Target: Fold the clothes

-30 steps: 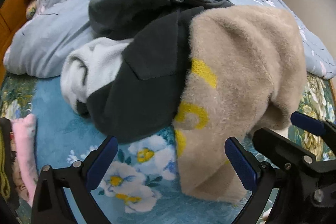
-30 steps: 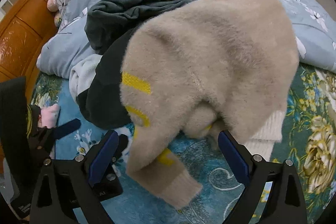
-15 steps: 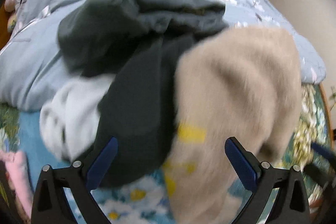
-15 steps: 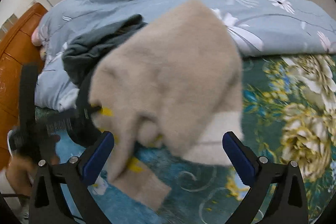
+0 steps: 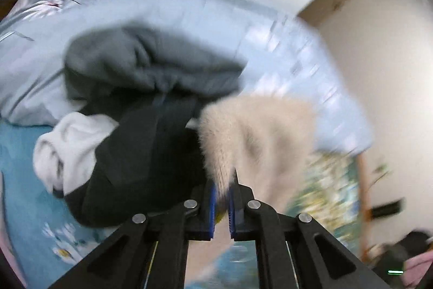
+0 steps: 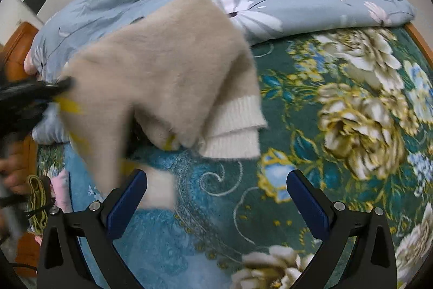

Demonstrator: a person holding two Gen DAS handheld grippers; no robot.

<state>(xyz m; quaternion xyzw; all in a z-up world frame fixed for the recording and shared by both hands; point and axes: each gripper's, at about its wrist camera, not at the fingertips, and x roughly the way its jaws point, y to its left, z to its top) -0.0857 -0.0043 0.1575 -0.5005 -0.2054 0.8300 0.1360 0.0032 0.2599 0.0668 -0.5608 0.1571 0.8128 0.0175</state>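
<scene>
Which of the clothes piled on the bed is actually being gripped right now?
The fuzzy beige sweater with yellow markings: the left gripper is pinched shut on its edge. The dark grey garment, the black one and the white fleece lie ungripped beside it.

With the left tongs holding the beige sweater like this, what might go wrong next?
The left tongs pinch only a fluffy edge of the beige sweater, so it may slip out. The dark garment lies against it and could be dragged along. The right tongs are open, so the sweater hangs unevenly.
</scene>
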